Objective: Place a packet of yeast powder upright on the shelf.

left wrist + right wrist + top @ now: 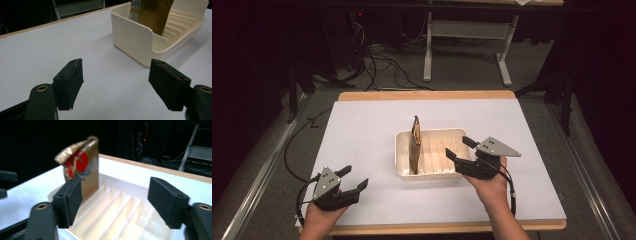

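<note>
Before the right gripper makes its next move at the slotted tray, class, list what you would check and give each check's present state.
1. Right gripper jaws open, nothing between the pads: ok.
2. Gold packet standing upright in a slot at the left end of the cream tray: ok.
3. Remaining slots free: ok, as far as the right gripper view shows.
4. Left gripper open, apart from the tray, resting on the white table: ok.
5. Packet seated firmly in its slot: cannot tell.
</note>
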A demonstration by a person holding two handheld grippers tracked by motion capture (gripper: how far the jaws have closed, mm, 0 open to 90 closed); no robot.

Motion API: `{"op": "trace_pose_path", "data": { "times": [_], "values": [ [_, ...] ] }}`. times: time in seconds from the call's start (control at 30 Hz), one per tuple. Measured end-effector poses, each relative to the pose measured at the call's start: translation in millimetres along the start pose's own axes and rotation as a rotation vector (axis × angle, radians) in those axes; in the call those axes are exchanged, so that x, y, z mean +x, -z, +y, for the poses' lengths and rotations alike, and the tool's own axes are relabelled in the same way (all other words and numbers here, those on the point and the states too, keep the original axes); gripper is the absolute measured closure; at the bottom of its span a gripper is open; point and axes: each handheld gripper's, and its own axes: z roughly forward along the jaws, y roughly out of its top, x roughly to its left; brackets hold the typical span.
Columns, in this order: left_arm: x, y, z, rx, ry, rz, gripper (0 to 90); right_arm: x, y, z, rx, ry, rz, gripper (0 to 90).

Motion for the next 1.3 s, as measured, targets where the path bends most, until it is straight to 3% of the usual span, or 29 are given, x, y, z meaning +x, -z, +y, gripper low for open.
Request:
{"op": "trace_pose_path", "data": {
  "times": [0.07, 0.2, 0.23, 0.27, 0.33, 0.37, 0.57, 0.6, 0.77, 0.8, 0.87, 1.03, 1.3],
  "values": [
    [0.1, 0.3, -0.5, 0.001, 0.002, 0.002, 28.0, -5.1, 2.9, -2.8, 0.005, -0.001, -0.011, 29.3],
    [1.5, 1.0, -0.7, -0.002, 0.012, 0.005, 28.0, -35.0, 20.0, -20.0, 0.035, -0.043, -0.076, 25.3],
    [1.7, 1.1, -0.5, -0.001, 0.012, 0.006, 28.0, -35.0, 20.0, -20.0, 0.035, -0.043, -0.076, 25.3],
    [1.5, 1.3, -0.1, -0.001, 0.011, 0.006, 28.0, -46.9, 28.7, -27.7, 0.044, -0.060, -0.106, 24.4],
    [0.5, 2.1, 0.6, -0.003, 0.008, 0.006, 28.0, -52.6, 33.2, -31.6, 0.049, -0.069, -0.118, 24.0],
    [-0.3, 2.7, 0.6, -0.002, 0.003, 0.009, 28.0, -62.1, 43.4, -39.9, 0.059, -0.079, -0.149, 23.3],
    [-0.5, 3.7, 0.6, -0.001, 0.000, 0.016, 28.0, -83.4, 74.2, -57.6, 0.081, -0.096, -0.210, 22.6],
    [-0.4, 3.5, -0.4, 0.008, -0.003, 0.019, 28.0, -91.2, 88.7, -63.1, 0.085, -0.099, -0.241, 22.6],
    [-0.9, 3.5, -1.1, 0.013, 0.004, 0.028, 28.0, -99.6, 114.4, -77.7, 0.057, -0.107, -0.289, 21.5],
    [-1.3, 3.2, -1.0, 0.015, 0.002, 0.029, 28.0, -99.5, 120.4, -88.7, 0.048, -0.148, -0.274, 21.6],
    [-2.6, 2.2, -0.8, 0.019, -0.002, 0.029, 27.9, -99.1, 120.8, -92.8, 0.057, -0.173, -0.249, 21.6],
    [-4.2, 2.4, -0.8, 0.022, -0.006, 0.034, 27.9, -99.2, 116.9, -94.0, 0.063, -0.162, -0.251, 21.6],
    [-2.5, 6.5, -1.4, 0.015, -0.006, 0.037, 27.9, -106.0, 116.9, -98.2, 0.073, -0.188, -0.267, 21.7]
  ]
}}
